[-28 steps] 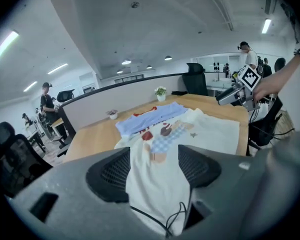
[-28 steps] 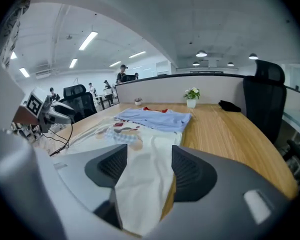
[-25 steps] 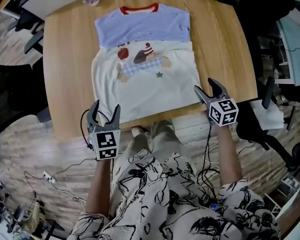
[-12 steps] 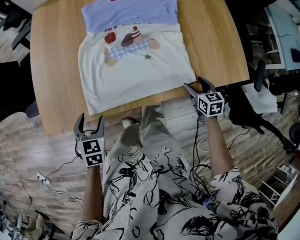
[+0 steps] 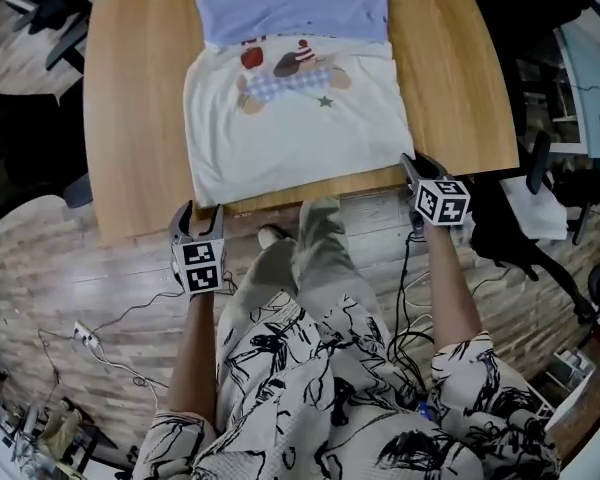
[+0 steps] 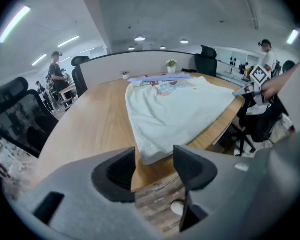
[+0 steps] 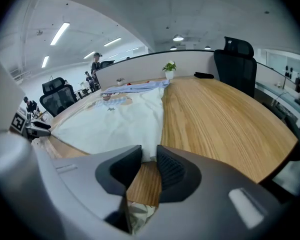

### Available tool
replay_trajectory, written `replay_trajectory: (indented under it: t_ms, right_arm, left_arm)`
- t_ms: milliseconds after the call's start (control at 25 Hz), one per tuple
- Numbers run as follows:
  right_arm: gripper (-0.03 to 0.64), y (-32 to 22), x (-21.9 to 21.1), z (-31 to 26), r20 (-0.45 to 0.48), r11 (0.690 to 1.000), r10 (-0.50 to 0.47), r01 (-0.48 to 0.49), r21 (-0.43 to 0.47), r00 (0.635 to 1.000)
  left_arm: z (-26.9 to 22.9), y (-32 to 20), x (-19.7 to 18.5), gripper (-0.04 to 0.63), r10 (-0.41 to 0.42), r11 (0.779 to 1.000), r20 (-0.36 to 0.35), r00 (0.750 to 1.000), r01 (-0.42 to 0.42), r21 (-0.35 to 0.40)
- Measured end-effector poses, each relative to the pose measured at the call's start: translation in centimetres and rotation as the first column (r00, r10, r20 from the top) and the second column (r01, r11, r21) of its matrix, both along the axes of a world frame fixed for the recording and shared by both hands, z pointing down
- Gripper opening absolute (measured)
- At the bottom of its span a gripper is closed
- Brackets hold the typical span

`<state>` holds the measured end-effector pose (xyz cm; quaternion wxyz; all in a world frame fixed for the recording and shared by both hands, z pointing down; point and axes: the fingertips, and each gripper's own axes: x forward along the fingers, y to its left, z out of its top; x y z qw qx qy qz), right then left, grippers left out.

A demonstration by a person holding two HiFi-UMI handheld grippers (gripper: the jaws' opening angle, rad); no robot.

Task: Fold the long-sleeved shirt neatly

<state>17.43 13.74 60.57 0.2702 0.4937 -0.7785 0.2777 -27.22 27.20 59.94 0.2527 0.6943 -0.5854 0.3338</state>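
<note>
Shirt (image 5: 295,118) flat on table (image 5: 140,98), sleeves seemingly tucked in.
Body fold left; left gripper (image 5: 200,214) half open, right gripper (image 5: 416,165) nearly shut, just closing round hem corners (image 6: 149,156), not pinching yet.

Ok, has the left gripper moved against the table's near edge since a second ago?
Yes. The left gripper has dropped to the table edge, level with the shirt corner it earlier hung over. Its jaws have just been closing, still apart, gripping nothing.
</note>
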Motion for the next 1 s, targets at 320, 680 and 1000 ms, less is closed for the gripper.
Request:
replay_trajectory:
  t_ms: [320,680,1000]
  right_arm:
    - [0.043,1.7,-0.4,-1.2,0.018,1.0,-0.01,0.01,-0.012,1.0]
    - [0.043,8.5,1.1,-4.1,0.066,1.0,-0.008,0.009,-0.019,0.998]
    - [0.041,11.5,2.6,-4.3,0.075,0.998,0.057,-0.054,-0.03,0.996]
  left_arm:
    - [-1.0,0.9,0.2,0.021,-0.027,0.999,-0.076,0.997,0.028,0.014]
    - [-5.0,3.9,0.0,0.02,0.004,1.0,-0.164,0.987,0.0,0.025]
    - [-4.2,6.5,1.2,0.02,0.008,1.0,-0.214,0.977,-0.014,-0.027]
